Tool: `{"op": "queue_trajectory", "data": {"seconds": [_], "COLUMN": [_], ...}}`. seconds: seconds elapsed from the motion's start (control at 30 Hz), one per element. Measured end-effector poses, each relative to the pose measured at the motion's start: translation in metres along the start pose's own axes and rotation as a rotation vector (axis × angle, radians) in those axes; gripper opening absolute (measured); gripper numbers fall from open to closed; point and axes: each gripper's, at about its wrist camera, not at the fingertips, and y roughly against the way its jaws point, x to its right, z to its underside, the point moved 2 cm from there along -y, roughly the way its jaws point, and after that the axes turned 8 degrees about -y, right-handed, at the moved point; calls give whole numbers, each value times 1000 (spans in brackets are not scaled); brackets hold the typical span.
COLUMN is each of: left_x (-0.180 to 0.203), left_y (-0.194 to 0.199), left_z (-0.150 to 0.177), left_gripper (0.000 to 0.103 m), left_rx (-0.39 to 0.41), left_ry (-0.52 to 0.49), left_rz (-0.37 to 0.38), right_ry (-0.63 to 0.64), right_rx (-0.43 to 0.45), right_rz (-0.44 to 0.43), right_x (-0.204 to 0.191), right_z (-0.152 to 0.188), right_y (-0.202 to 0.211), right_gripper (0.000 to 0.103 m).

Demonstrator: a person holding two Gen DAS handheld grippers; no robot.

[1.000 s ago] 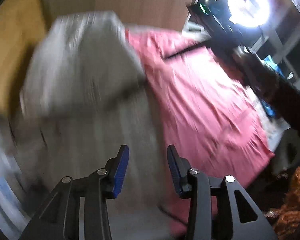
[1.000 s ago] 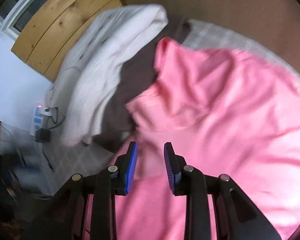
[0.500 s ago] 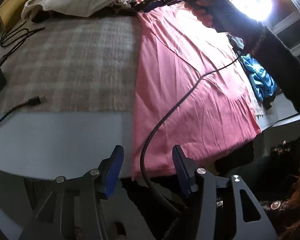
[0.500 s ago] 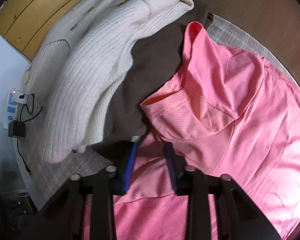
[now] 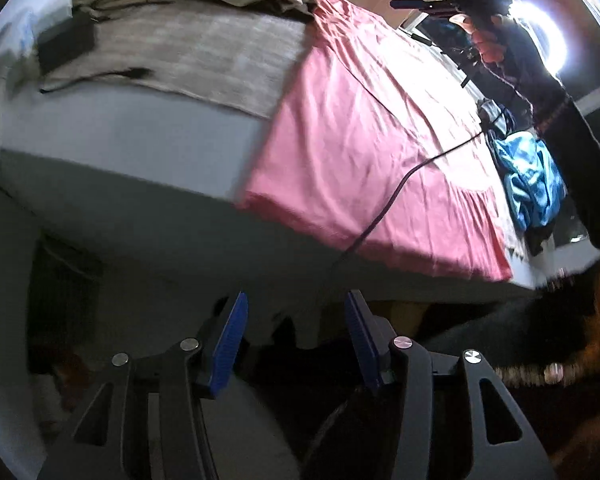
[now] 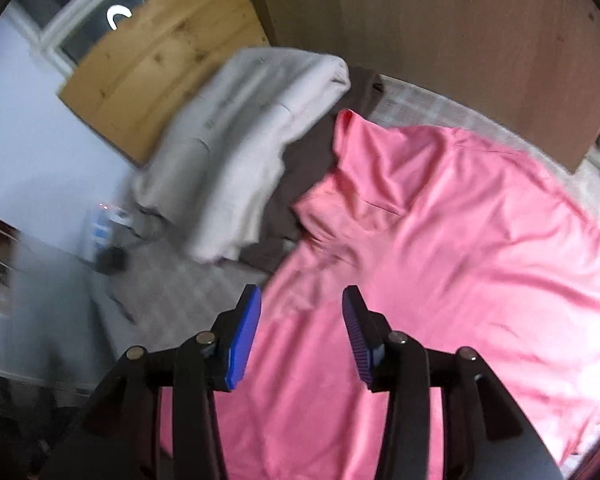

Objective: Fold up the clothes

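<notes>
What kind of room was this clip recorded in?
Most likely a bedroom at home. A pink garment lies spread on a bed with a checked blanket, other clothes are piled near a wooden headboard, and a ring light shines to one side.

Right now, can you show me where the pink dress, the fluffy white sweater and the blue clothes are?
pink dress (image 6: 440, 240), right wrist view, on its spread skirt.
white sweater (image 6: 236, 148), right wrist view, middle of the folded knit.
blue clothes (image 5: 530, 178), left wrist view, middle of the crumpled heap.
</notes>
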Motion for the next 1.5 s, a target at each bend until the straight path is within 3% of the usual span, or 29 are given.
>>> {"op": "queue_trajectory", "data": {"seconds": [0.13, 0.2, 0.27, 0.4, 0.5, 0.6, 0.73, 0.9, 0.97, 1.2, 1.23, 1.33, 1.5], "left_x": [14, 18, 25, 18, 16, 29, 47, 46, 48, 47, 43, 36, 25], "left_y": [-27, -24, -5, 27, 24, 2, -31, -42, -46, -46, -44, -39, -21], "left_z": [-11, -11, -1, 17, 11, -10, -36, -53, -56, -56, -55, -55, -48], "left_gripper": [48, 46, 48, 48, 48, 48, 48, 48, 46, 5, 1, 0, 0], "left_rx": [33, 29, 51, 54, 71, 96, 74, 74, 67, 40, 38, 46, 96], "left_ry": [46, 61, 29, 42, 33, -26, -138, -169, -183, -235, -223, -176, -111], "left_rz": [-10, 21, -8, -132, -189, -198, -224, -277, -294, -311, -306, -293, -238], "right_ry": [44, 52, 76, 185, 149, 110, 107, 59, 74, 90, 87, 103, 79], "right_rx": [-64, -127, -159, -4, 46, -13, -60, -107, -111, -139, -137, -149, -148], "right_rz": [37, 32, 16, 83, 59, 47, 104, 76, 87, 106, 105, 99, 60], "right_x": [4, -2, -11, -15, -6, -9, -27, -30, -33, -38, -38, -41, -45], "right_z": [10, 18, 26, 27, 21, 21, 25, 18, 16, 16, 16, 18, 18], "right_y": [-34, -35, -22, 60, 74, 28, -41, -83, -88, -95, -95, -97, -96], "right_gripper": [42, 42, 42, 42, 43, 43, 43, 43, 43, 43, 41, 6, 3]}}
